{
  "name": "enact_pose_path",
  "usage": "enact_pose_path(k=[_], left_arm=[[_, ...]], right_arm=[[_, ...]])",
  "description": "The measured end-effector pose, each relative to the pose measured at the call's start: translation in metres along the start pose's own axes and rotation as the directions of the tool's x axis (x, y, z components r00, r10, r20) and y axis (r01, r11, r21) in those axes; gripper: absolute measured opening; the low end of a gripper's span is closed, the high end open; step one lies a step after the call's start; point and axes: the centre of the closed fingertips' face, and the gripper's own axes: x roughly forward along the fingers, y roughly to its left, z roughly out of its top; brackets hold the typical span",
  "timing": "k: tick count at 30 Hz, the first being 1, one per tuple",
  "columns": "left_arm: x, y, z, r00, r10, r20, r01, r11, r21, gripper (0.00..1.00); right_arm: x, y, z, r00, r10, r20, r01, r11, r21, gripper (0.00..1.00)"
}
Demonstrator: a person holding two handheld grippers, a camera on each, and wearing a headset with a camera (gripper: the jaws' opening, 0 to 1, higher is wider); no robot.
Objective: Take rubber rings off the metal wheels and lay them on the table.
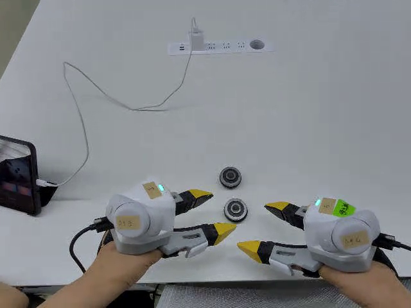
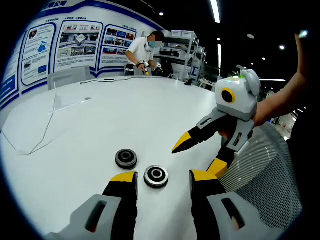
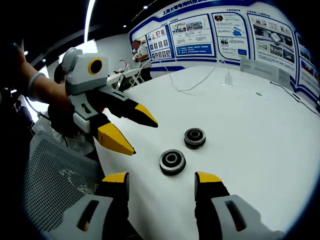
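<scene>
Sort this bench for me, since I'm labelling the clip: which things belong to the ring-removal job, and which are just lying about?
Job: near wheel; far wheel; left claw and right claw, both open.
Lying about: phone; cable; power strip.

Phone (image 1: 18, 174) half cropped at the head view's left edge; rubber rings on wheels (image 1: 236, 209) indistinct.
</scene>
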Motion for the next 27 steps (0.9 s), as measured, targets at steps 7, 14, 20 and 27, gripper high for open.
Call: enact_pose_path(k=[7,14,20,27], left_arm=[[0.010,0.002,0.000,0.9995,-0.003,-0.031,0.004,1.000,0.023,0.37],[0.017,0.004,-0.003,0.9984,-0.007,-0.056,0.011,0.998,0.055,0.29],[0.025,0.005,-0.009,0.9954,-0.008,-0.096,0.017,0.996,0.092,0.25],[0.034,0.003,-0.014,0.9901,-0.015,-0.139,0.035,0.989,0.143,0.20]], right_arm=[[0.005,-0.002,0.002,1.0000,0.006,0.001,-0.006,1.000,0.012,0.49],[0.010,-0.002,0.003,0.9998,0.017,0.006,-0.017,1.000,0.023,0.46],[0.012,-0.001,0.003,0.9997,0.021,0.012,-0.021,0.999,0.034,0.44],[0.011,-0.005,0.000,0.9995,0.017,0.025,-0.019,0.997,0.068,0.41]])
